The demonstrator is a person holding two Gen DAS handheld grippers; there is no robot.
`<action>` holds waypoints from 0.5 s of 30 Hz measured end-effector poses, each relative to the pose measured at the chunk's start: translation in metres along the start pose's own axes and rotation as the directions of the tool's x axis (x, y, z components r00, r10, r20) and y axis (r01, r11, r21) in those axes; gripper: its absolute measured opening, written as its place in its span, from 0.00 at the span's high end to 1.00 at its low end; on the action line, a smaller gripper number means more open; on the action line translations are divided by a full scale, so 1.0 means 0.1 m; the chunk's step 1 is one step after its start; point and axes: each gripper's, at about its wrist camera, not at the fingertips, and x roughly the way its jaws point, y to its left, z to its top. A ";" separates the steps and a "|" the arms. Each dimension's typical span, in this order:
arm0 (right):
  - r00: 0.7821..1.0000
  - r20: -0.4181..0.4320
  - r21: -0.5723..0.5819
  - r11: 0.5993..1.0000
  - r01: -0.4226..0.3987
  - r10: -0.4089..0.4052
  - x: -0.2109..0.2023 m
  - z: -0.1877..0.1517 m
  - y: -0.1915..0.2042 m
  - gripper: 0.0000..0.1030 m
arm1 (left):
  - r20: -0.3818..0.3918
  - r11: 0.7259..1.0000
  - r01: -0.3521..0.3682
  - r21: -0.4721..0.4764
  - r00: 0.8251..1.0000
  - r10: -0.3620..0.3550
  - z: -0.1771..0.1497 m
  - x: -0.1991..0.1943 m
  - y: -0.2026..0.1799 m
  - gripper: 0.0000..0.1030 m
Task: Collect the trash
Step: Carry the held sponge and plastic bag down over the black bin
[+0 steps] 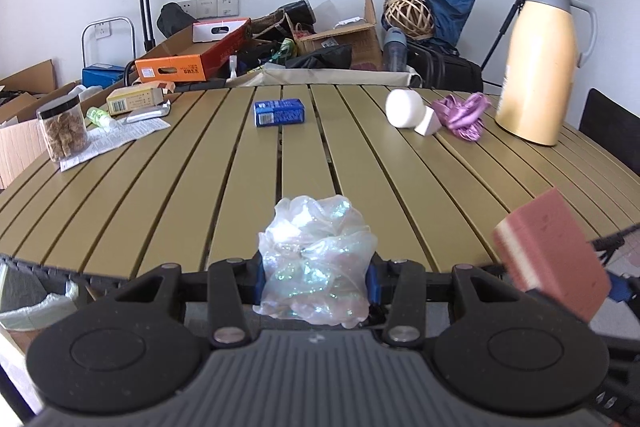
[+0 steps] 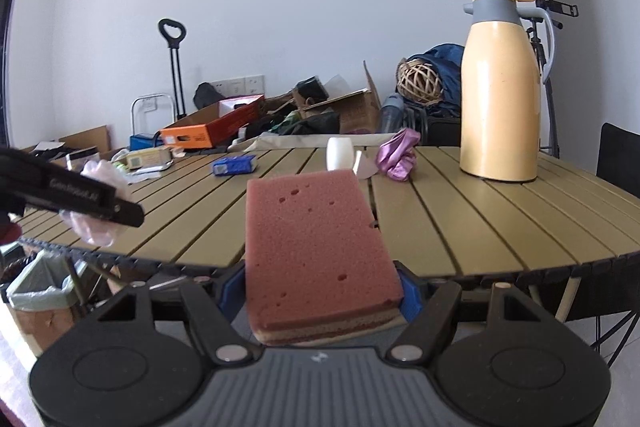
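My left gripper is shut on a crumpled clear iridescent plastic wrap, held just over the near edge of the olive slatted table. My right gripper is shut on a pink sponge with a tan underside, also at the table's near edge. In the left wrist view the sponge shows at the right. In the right wrist view the left gripper with the plastic wrap shows at the left. A bin with a pale green liner stands below the table at lower left.
On the table lie a blue carton, a white foam piece, a purple crumpled wrapper, a yellow thermos jug, a snack jar, a printed sheet and a yellow box. Boxes and bags crowd the floor behind.
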 end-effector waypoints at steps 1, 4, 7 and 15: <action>1.000 -0.011 -0.004 1.000 -0.005 0.005 -0.02 -0.04 0.03 0.30 | -0.003 1.000 0.007 0.000 1.000 -0.007 -0.04 -0.03 0.00 0.57; 0.999 -0.044 -0.015 1.000 -0.020 0.019 -0.08 -0.15 0.11 0.30 | -0.015 1.000 0.022 0.000 1.000 -0.022 -0.18 -0.10 -0.01 0.57; 0.997 -0.076 -0.023 0.999 -0.030 0.029 -0.12 -0.26 0.18 0.30 | -0.038 1.000 0.031 0.000 0.999 -0.031 -0.34 -0.12 -0.01 0.57; 0.980 -0.194 -0.021 0.998 -0.053 0.048 -0.18 -0.58 0.32 0.30 | -0.121 1.000 0.027 -0.002 0.992 -0.027 -0.73 -0.07 0.02 0.57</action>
